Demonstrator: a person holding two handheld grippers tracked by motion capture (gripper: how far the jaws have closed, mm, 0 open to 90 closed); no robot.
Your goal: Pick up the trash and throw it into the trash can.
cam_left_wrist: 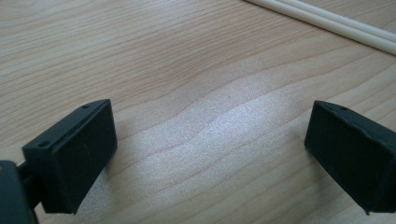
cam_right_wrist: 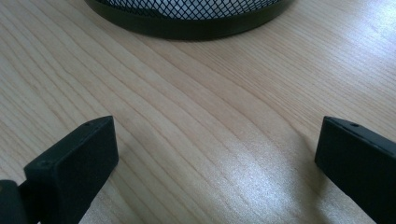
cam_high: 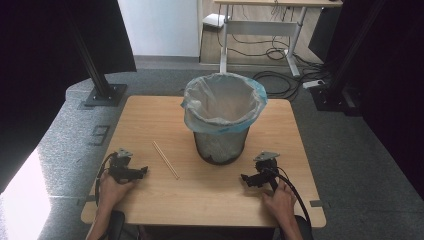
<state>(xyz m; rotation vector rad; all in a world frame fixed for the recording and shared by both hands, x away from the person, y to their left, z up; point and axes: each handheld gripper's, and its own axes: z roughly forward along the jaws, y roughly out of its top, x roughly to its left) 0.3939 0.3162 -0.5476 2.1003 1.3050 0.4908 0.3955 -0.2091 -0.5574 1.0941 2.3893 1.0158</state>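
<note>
Two thin chopsticks (cam_high: 165, 159) lie side by side on the tabletop (cam_high: 210, 190), just left of the lined bin (cam_high: 222, 117), so nothing is done yet: you have them to pick up and, likely, drop in. Your left gripper (cam_high: 134, 171) sits near them, your right gripper (cam_high: 248, 179) by the bin's base; both have their fingers spread wide and empty. You can't see the bin's floor, and the sticks are cut off in the left gripper view
</note>
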